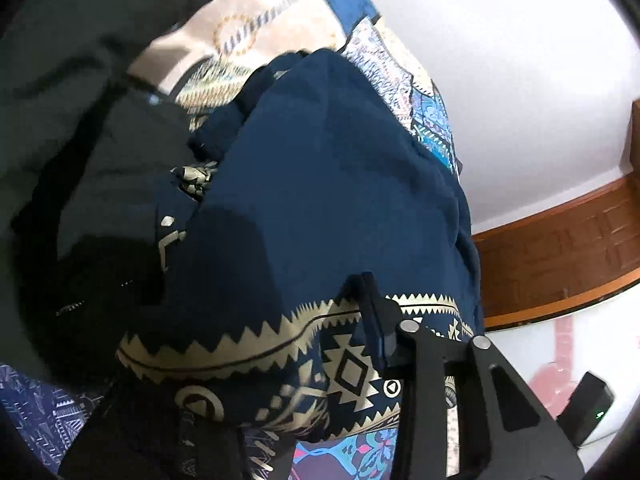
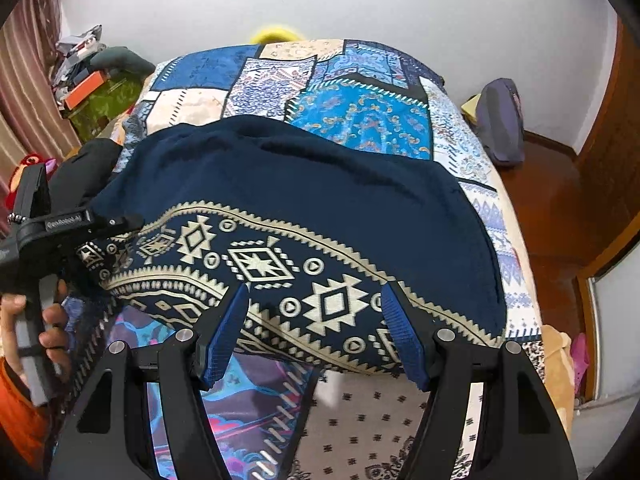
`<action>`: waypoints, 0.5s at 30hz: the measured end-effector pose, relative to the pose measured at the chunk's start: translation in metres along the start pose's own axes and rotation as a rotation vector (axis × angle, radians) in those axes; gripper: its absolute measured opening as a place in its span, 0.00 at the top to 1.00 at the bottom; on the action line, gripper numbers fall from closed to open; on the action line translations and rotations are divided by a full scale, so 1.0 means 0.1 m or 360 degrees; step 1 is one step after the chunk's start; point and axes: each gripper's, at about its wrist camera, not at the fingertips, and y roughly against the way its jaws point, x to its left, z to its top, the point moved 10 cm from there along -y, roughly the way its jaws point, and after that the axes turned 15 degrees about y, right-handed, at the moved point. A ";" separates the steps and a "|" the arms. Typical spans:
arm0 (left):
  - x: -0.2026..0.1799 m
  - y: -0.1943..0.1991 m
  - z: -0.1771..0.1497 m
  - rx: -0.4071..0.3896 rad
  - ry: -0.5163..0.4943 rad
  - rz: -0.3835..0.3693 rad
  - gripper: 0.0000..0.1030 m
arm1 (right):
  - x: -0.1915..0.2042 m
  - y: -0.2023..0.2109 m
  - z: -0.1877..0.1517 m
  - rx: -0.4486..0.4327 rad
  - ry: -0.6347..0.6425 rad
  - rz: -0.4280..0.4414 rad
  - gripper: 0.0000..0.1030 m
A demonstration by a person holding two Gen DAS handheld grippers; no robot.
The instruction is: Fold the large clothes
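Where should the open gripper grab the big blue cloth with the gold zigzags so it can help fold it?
Probably the patterned hem of the blue cloth, near its right corner. That edge lies closest, just beyond the right gripper, whose fingers stand open. Come in from the near side, low, pinching the flat border. The left gripper seems to hold the opposite end.

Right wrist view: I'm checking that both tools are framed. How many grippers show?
2. The right gripper is at the bottom, open over the navy garment; the left gripper is at the left edge, on its corner.
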 end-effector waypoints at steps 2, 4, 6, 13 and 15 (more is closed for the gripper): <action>-0.10 0.10 0.00 -0.0083 -0.0129 0.0075 0.92 | 0.02 0.00 0.05 0.0003 -0.0018 0.0024 0.37; -0.27 0.26 0.04 -0.0156 -0.0211 0.0057 0.96 | 0.03 0.02 0.15 0.0001 -0.0033 0.0041 0.37; -0.32 0.51 0.13 -0.0203 -0.0267 0.0000 0.96 | 0.05 0.04 0.26 -0.0019 -0.0044 0.0043 0.37; -0.87 1.39 0.18 -0.0355 -0.0461 -0.0245 0.97 | 0.35 0.01 0.60 -0.0066 -0.0083 0.0153 0.37; -0.90 1.58 0.20 -0.0425 -0.0492 -0.0248 0.97 | 0.57 -0.08 0.65 -0.0056 -0.0066 0.0231 0.37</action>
